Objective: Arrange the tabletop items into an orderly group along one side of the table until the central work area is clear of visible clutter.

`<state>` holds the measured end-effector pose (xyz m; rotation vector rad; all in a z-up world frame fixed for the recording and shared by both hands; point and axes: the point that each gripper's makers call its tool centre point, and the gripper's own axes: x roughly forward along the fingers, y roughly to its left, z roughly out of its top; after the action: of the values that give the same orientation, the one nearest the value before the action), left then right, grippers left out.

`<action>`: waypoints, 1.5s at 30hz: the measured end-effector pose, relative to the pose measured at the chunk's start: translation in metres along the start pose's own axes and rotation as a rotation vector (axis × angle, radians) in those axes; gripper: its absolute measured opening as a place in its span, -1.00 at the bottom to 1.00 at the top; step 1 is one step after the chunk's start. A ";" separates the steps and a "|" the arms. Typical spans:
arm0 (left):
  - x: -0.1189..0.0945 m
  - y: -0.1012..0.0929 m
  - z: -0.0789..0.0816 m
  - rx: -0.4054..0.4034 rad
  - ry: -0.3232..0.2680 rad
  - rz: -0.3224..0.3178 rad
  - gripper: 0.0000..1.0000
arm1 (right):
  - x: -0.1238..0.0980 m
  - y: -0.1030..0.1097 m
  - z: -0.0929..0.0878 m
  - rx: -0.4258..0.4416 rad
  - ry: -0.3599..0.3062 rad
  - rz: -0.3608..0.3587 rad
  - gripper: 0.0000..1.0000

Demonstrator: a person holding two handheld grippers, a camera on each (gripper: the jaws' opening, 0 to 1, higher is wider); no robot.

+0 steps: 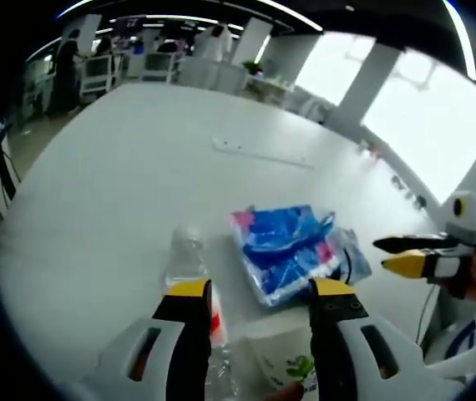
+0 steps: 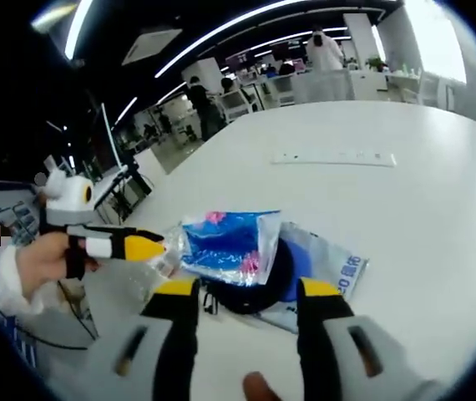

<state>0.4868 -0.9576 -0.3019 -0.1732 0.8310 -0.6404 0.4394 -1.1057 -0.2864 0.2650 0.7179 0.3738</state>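
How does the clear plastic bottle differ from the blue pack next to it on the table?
The clear plastic bottle is see-through and rounded; the blue pack is opaque blue with pink patches and flat. The bottle lies lengthwise between the left gripper's jaws; the pack sits beyond them, further right. Both rest on the white table.

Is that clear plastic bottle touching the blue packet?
Apart. The left gripper view shows a strip of bare white table between the plastic bottle and the blue packet.
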 end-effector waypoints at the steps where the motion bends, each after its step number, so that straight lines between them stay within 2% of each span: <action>1: 0.001 0.000 0.000 0.000 0.001 -0.001 -0.15 | 0.001 0.000 0.000 0.000 0.000 0.001 -0.11; 9: 0.014 -0.006 0.002 0.022 0.019 -0.012 -0.15 | 0.012 -0.004 0.009 -0.005 -0.010 0.002 -0.13; 16: 0.023 -0.004 0.003 0.047 0.032 -0.005 -0.25 | 0.029 -0.008 0.021 -0.090 -0.013 -0.009 -0.22; 20: 0.029 -0.004 0.003 0.061 0.048 -0.005 -0.34 | 0.039 -0.010 0.020 -0.115 0.004 -0.014 -0.25; 24: 0.034 -0.004 0.004 0.060 0.053 0.003 -0.39 | 0.050 -0.008 0.016 -0.163 0.024 -0.007 -0.37; 28: 0.038 -0.003 0.000 0.050 0.062 0.013 -0.47 | 0.059 -0.008 0.011 -0.187 0.046 -0.005 -0.63; 31: 0.038 -0.001 -0.001 0.053 0.069 0.035 -0.61 | 0.061 -0.010 0.009 -0.201 0.047 -0.016 -0.93; 34: 0.038 0.001 -0.001 0.057 0.065 0.047 -0.80 | 0.061 -0.012 0.009 -0.200 0.043 -0.037 -0.99; 36: 0.036 0.002 0.000 0.007 0.063 0.037 -1.00 | 0.059 -0.014 0.011 -0.214 0.029 -0.052 -1.00; 38: 0.034 0.003 0.005 -0.038 0.036 0.034 -1.00 | 0.057 -0.012 0.011 -0.211 0.028 -0.039 -1.00; 39: 0.032 0.004 0.006 -0.039 0.033 0.038 -1.00 | 0.055 -0.009 0.012 -0.193 0.019 -0.024 -1.00; 45: 0.024 -0.003 0.014 -0.032 0.007 0.030 -1.00 | 0.047 -0.006 0.019 -0.179 -0.006 -0.030 -1.00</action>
<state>0.5076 -0.9752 -0.3066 -0.1871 0.8497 -0.6001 0.4863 -1.0939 -0.3025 0.0859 0.6775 0.4058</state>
